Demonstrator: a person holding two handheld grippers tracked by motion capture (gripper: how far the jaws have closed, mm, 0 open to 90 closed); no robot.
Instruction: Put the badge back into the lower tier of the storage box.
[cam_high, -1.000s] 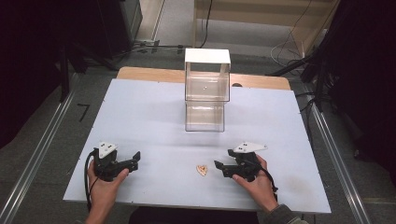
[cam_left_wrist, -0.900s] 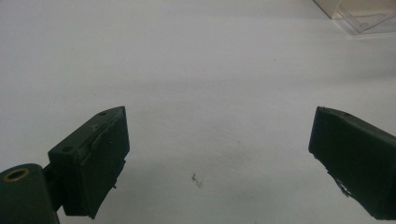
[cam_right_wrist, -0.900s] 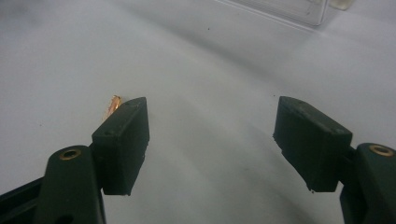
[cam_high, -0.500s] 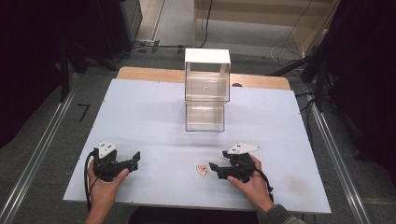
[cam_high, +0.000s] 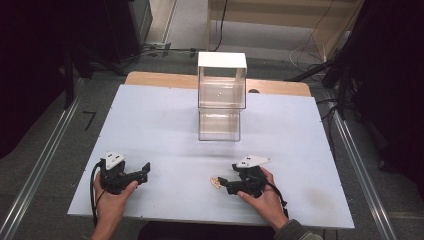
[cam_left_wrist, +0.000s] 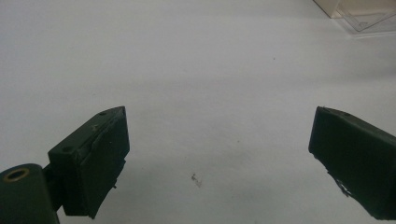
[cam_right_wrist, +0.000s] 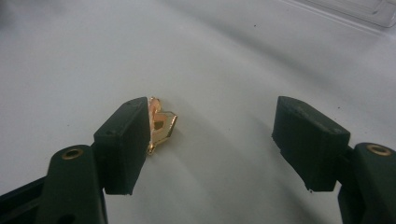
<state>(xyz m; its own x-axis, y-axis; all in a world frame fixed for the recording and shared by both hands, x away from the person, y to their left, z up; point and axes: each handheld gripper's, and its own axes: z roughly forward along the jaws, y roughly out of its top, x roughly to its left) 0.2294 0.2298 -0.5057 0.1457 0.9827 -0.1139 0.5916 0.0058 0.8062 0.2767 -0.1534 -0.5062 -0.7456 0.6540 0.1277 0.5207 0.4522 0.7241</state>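
A: What is the right claw (cam_right_wrist: 212, 135) after?

B: A small gold-coloured metal piece (cam_right_wrist: 161, 122), maybe a charm or clasp; it is too small to name with certainty. It lies flat on the pale bench (cam_high: 165, 125), near the front edge, in front of the clear stacked boxes (cam_high: 221, 95).

A: Where does it sit relative to the claw?

B: In the right gripper view it lies just at the inner face of the jaw on that view's left, touching or almost so, while the other jaw stands well apart across bare bench. The claw is spread wide and holds nothing.

A: How will the piece handle?

B: I judge it light, stiff and thin, with a slick polished surface, so it may skid or flip if one jaw nudges it first. Best to centre it between the jaws and pinch across its flat body, low against the bench.

A: And the left claw (cam_left_wrist: 219, 154)?

B: Wide open too, empty, resting over bare bench at the front left, well apart from the piece.
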